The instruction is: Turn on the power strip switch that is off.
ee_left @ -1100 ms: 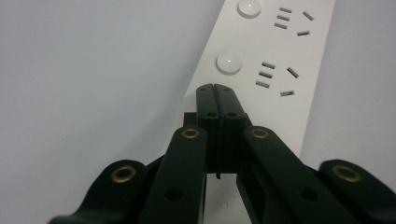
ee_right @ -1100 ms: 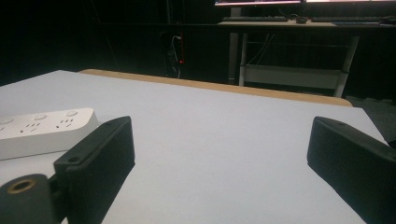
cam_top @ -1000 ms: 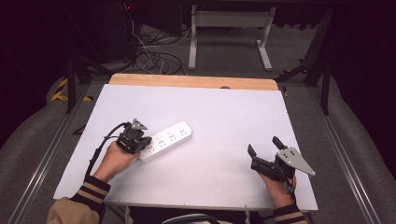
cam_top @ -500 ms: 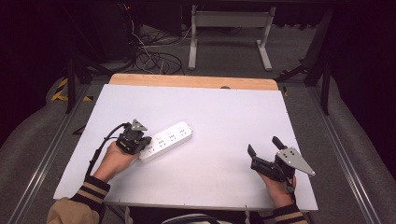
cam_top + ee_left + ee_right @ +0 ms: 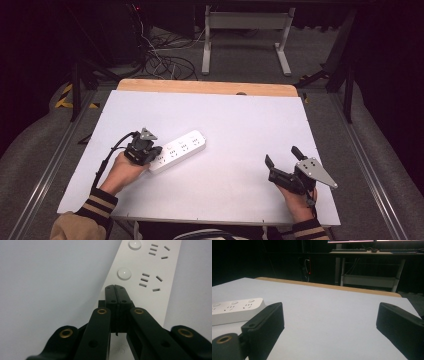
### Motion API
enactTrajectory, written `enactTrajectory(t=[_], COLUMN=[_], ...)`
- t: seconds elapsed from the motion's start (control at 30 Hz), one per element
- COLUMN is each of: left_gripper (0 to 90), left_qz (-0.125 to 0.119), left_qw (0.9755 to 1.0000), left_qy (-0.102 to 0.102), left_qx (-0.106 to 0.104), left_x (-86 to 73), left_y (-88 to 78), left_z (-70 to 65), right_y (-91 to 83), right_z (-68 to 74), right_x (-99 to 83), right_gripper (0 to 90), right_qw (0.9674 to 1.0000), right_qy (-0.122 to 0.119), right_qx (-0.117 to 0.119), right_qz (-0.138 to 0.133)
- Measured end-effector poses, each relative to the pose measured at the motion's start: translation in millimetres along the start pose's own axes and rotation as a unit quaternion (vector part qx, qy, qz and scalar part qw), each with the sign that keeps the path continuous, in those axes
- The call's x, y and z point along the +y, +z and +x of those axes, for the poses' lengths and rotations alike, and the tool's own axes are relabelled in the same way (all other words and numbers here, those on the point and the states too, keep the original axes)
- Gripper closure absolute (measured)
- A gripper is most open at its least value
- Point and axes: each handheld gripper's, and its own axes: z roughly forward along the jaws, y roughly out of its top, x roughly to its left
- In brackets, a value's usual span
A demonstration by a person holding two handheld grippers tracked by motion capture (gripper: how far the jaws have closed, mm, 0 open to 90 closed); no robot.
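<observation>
- Left gripper [image 5: 115, 288]: fingers pressed together, tips over near end of power strip [image 5: 177, 150].
- Strip lies flat, left-centre of worktop [image 5: 240, 120].
- Right gripper [image 5: 282, 157]: fingers spread, empty, well apart from strip.

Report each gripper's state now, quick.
Left gripper: jaws closed together, tips over the near end of the power strip, gripping nothing.
Right gripper: jaws wide open, empty.

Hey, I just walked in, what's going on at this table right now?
A person sits at a white table with a two-jaw gripper in each hand. The left gripper, jaws shut, is at the near end of a white power strip, its tips over the strip's top face. The right gripper sits open near the table's right side, holding nothing.
</observation>
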Motion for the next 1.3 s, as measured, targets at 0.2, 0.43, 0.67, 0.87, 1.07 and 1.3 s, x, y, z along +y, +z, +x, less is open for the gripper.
enactTrajectory(t=[0.2, 0.43, 0.67, 0.87, 1.07, 1.3], left_gripper=[90.0, 90.0, 90.0, 90.0, 90.0, 90.0], left_qz=[0.0, 0.001, 0.0, 0.001, -0.003, -0.013], left_qw=[1.0, 1.0, 1.0, 1.0, 0.9999, 0.9999], left_qy=[0.0, 0.003, 0.002, 0.002, 0.012, 0.005], left_qx=[-0.001, 0.0, -0.004, -0.003, 0.005, -0.001], left_x=[0.1, 0.4, -0.2, -0.1, -0.7, -2.5], left_y=[0.0, 0.0, 0.2, 0.0, 0.0, -0.1], left_z=[0.3, 0.0, -0.5, -0.1, -1.3, 0.5], right_y=[0.3, 0.5, 1.0, 1.0, 1.3, 1.6], right_z=[0.1, 0.0, 0.4, 0.2, -0.1, 0.1], right_x=[-0.1, -0.2, -0.4, -0.4, -0.4, -0.3], right_gripper=[8.4, 8.5, 8.5, 8.5, 8.5, 8.6], right_qw=[1.0, 1.0, 1.0, 1.0, 1.0, 1.0], right_qy=[0.0, 0.0, 0.002, 0.002, 0.003, 0.003], right_qx=[0.0, 0.0, 0.0, 0.0, 0.0, 0.002], right_qz=[0.001, 0.001, 0.003, 0.003, 0.003, 0.004])
